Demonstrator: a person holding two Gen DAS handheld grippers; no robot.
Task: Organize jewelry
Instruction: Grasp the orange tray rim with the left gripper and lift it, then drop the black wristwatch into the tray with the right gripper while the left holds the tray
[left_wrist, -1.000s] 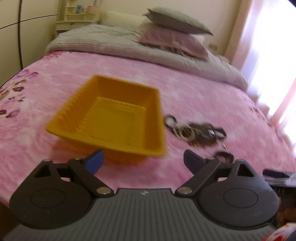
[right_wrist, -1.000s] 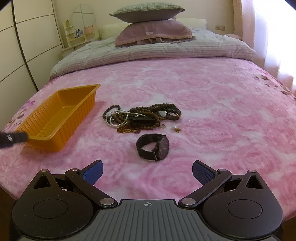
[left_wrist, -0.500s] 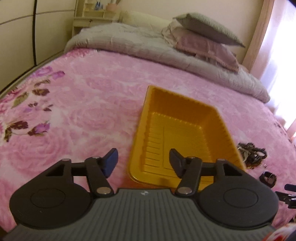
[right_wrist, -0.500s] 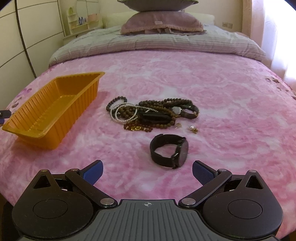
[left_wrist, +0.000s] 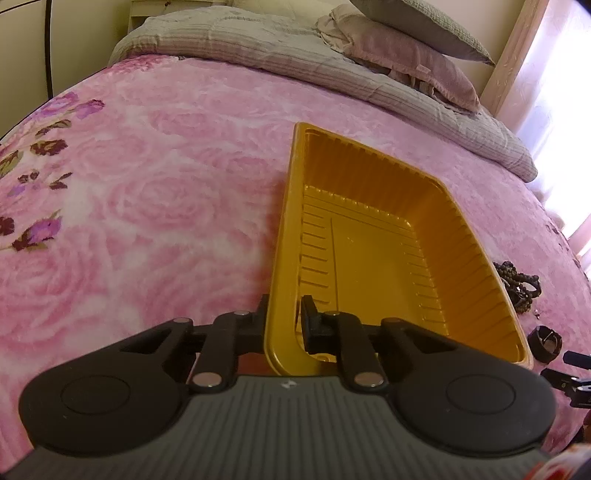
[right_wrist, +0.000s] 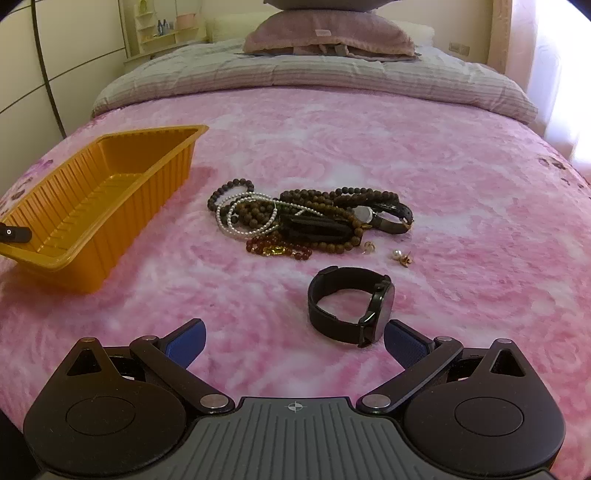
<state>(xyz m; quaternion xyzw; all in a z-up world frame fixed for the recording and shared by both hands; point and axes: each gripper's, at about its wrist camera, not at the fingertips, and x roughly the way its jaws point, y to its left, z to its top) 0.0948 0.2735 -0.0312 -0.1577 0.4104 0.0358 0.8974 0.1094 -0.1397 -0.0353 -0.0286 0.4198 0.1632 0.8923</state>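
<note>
Two grippers, left gripper (left_wrist: 283, 314) clamping tray (left_wrist: 369, 236) rim, right gripper (right_wrist: 294, 338) spread beside watch (right_wrist: 351, 306)

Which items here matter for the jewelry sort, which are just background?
Job:
orange tray, left gripper clamped on its wall
bead and pearl pile
black watch
earrings
right gripper, open

Background:
pillows
grey quilt
shelf

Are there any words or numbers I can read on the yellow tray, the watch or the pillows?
No readable text anywhere.
Yellow tray: ribbed plastic only, no words.
Black watch: face turned sideways, nothing legible.
Pink pillow: small tag, too blurred to read.
Right tongs: only a crosshair mark on the body behind them, no letters.
</note>
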